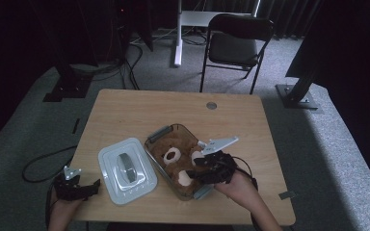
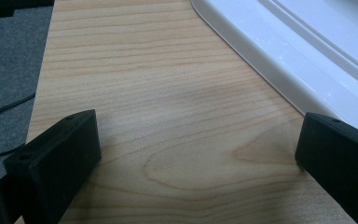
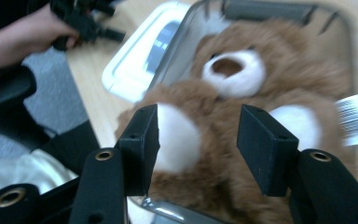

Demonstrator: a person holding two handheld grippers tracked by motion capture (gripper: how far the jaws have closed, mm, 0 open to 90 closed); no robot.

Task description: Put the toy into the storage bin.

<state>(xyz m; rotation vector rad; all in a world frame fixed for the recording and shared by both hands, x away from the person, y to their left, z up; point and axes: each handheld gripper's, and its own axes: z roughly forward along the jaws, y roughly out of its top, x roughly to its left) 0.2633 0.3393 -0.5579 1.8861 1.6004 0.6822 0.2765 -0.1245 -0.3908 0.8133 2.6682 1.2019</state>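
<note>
A brown teddy bear [image 1: 176, 161] [image 3: 242, 93] with white muzzle and paws lies in a clear container [image 1: 149, 144] [image 3: 270, 9] on the wooden table [image 1: 139, 110]. The container's white lid [image 1: 125, 171] [image 2: 307, 56] [image 3: 140, 60] lies flat just left of it. My right gripper [image 1: 195, 168] [image 3: 198, 135] is open over the container's near end; its jaws straddle the bear's fur next to a white paw and clamp nothing. My left gripper [image 1: 95, 186] [image 2: 198, 140] rests wide open on bare wood at the table's near left corner, just short of the lid's edge.
A black folding chair [image 1: 236, 45] and a white stand leg [image 1: 177, 33] are beyond the table's far edge. Cables [image 1: 43, 163] trail on the carpet at left. Black frame feet [image 1: 67, 86] [image 1: 296, 94] flank the table. A round grommet [image 1: 211, 105] sits near the far edge.
</note>
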